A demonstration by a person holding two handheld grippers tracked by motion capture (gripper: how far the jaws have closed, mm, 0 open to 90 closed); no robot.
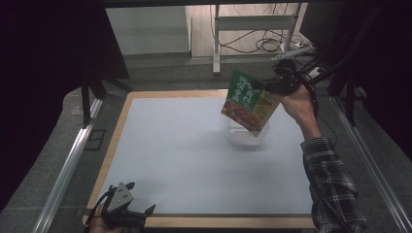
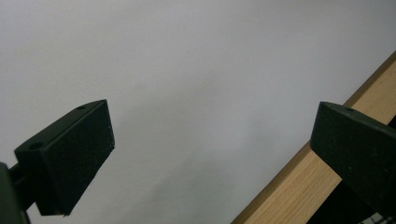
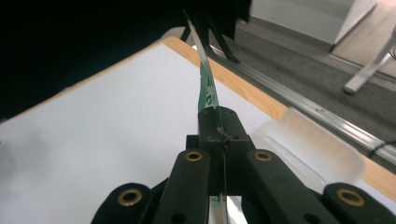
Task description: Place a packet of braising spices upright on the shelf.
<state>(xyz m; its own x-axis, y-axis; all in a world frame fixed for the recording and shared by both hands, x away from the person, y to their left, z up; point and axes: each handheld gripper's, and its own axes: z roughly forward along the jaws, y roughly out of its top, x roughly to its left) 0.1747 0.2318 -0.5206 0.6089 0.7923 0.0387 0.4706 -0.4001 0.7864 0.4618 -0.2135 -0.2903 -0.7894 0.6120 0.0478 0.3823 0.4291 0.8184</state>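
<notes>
Your right gripper [image 1: 266, 88] has its jaws pressed fully together on the green food pouch [image 1: 248, 101], pinching it at one edge. In the right gripper view the pouch [image 3: 207, 88] shows edge-on, a thin curved sheet rising straight out from between your closed fingers [image 3: 219, 122] and bending slightly away above them. In the high view the pouch hangs tilted from your fingers, its printed face toward the camera and its lower corner down over the clear plastic container [image 1: 247, 135]. That container stands on the white table mat [image 1: 184, 155] directly below the pouch and just beneath your fingertips; whether the pouch's corner touches the rim cannot be told. In the right gripper view the container [image 3: 317, 149] lies to the right of your fingers, close by.

Your left gripper [image 1: 127, 213] rests at the near edge of the table, well apart from the pouch and container. Its jaws stand wide apart with nothing between them; in the left gripper view its fingers [image 2: 70, 158] frame bare mat [image 2: 196, 93], with the wooden table edge [image 2: 299, 186] passing just under the right-hand finger.
</notes>
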